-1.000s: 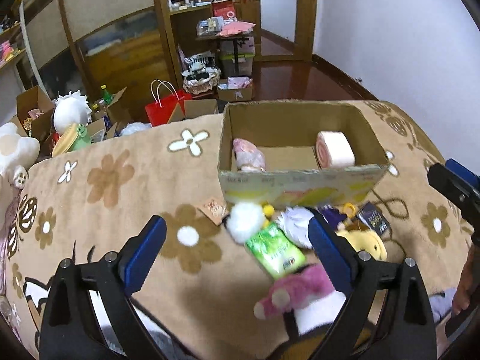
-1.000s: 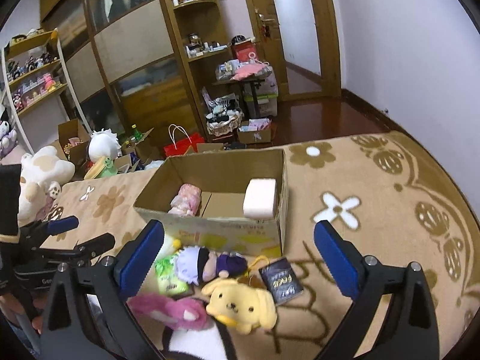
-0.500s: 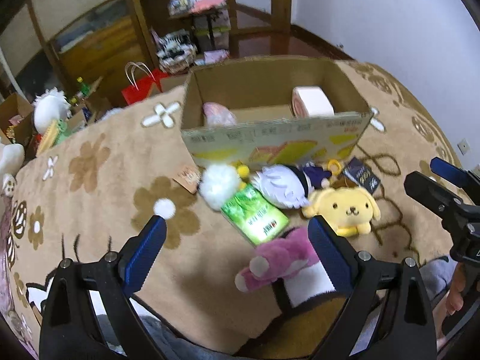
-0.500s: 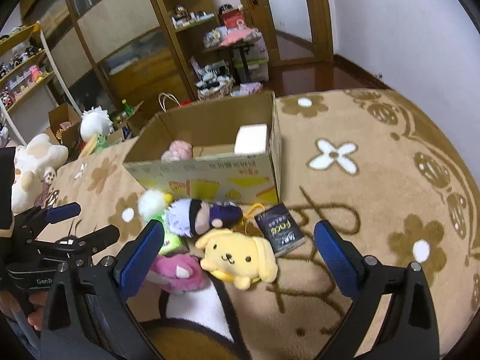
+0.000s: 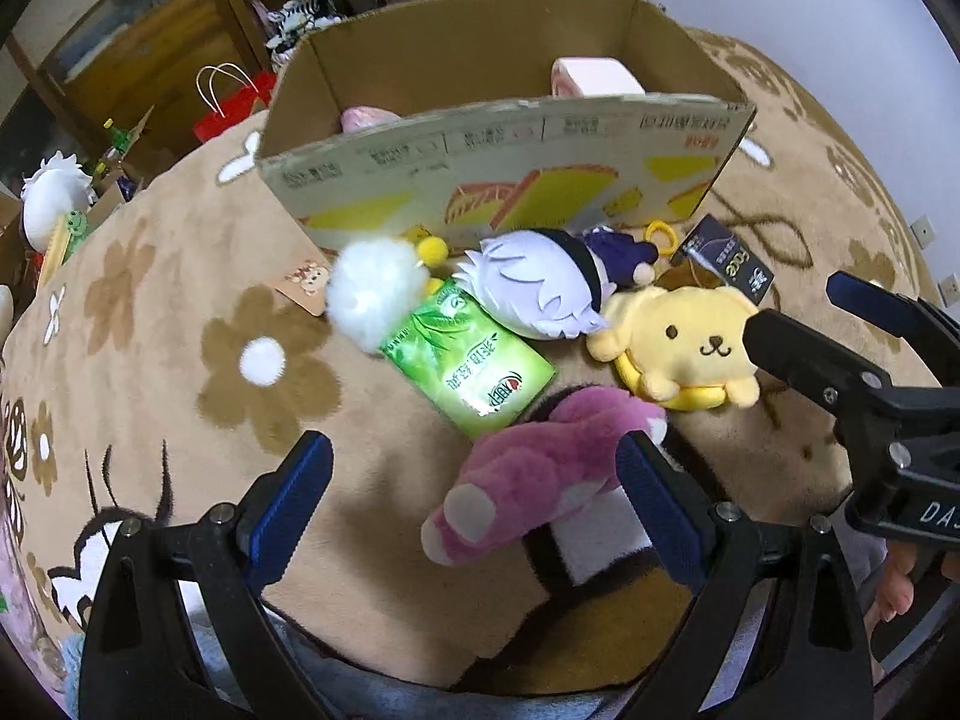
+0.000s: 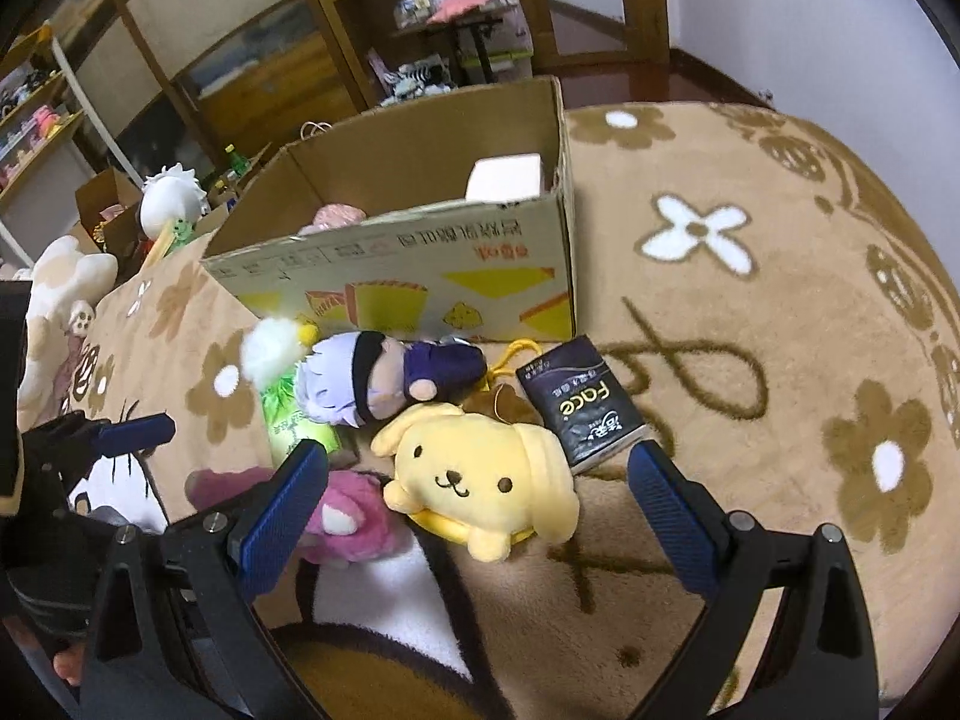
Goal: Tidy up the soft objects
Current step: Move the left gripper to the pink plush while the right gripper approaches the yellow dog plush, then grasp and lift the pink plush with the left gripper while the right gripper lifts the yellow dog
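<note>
blanket (image 5: 180, 276): soft matt fleece, short brown pile
box (image 5: 510, 150): matt corrugated cardboard, printed near face
pink plush (image 5: 540, 480): long shaggy fur
yellow dog plush (image 6: 480, 474): smooth short-pile cloth
green pack (image 5: 468, 360): glossy plastic film
dark pack (image 6: 579, 414): shiny plastic wrap
white pompom (image 5: 372, 288): fluffy fibre
gripper pads (image 6: 282, 510): ribbed blue rubber on matt black plastic

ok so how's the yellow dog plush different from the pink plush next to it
The yellow dog plush lies face up, its eyes and mouth showing; the pink plush shows no face, only a limb with a white paw pad. The yellow one sits between the right gripper's open fingers, the pink one between the left gripper's. Both lie on the flowered blanket, outside the cardboard box.
</note>
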`<state>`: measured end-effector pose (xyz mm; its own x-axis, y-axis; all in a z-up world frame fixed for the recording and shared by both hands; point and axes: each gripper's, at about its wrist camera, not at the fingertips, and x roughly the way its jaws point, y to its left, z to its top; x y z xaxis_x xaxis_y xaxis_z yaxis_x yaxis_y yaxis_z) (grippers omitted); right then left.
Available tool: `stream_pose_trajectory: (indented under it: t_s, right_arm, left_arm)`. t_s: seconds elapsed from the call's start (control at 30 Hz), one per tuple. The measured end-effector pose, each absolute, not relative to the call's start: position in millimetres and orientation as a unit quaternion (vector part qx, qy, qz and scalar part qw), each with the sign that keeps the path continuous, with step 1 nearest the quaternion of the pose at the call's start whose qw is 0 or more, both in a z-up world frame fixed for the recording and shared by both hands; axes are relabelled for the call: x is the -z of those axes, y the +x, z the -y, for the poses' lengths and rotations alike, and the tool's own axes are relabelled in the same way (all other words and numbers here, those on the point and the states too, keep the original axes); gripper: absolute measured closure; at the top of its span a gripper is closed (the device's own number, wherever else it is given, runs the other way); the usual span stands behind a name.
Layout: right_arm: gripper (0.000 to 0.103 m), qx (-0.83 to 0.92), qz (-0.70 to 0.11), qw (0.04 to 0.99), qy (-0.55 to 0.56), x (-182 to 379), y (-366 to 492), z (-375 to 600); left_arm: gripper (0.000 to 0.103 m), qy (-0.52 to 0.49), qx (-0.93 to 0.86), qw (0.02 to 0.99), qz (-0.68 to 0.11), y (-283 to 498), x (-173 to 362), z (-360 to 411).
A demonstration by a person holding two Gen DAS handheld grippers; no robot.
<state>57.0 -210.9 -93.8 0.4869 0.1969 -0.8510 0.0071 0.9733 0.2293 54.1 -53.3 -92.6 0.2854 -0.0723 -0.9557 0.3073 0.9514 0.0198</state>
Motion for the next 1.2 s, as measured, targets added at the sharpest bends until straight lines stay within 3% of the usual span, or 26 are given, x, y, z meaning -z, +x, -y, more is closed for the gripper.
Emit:
stream_pose_trajectory:
  t_s: [0.4,0.6,0.7,0.87,1.03,1.2]
  right_arm:
    - [0.006,-0.066,-0.552,0.823,0.113,128,73,206]
    - [0.018,-0.070,-0.575,0.809,0.099,144,79,198]
    - [0.026,-0.062,-0.583,0.806,0.087,149,80,197]
    - [0.026,-0.062,-0.593,0.798,0.089,155,83,198]
    - [0.038,-0.058,-0.592,0.801,0.073,153,82,196]
    - [0.039,-0.056,-0.584,0.807,0.067,144,77,194]
  left_arm:
    - [0.008,0.085,0.135,0.755,-0.636,65,122,62]
    - [0.010,0.098,0.135,0.748,-0.642,67,132,65]
    - [0.018,0.094,0.144,0.748,-0.641,69,133,66]
    - [0.042,0.067,0.169,0.735,-0.653,70,135,69]
    - [0.047,0.074,0.173,0.741,-0.644,67,131,76]
    - [0.049,0.092,0.154,0.764,-0.620,64,118,69]
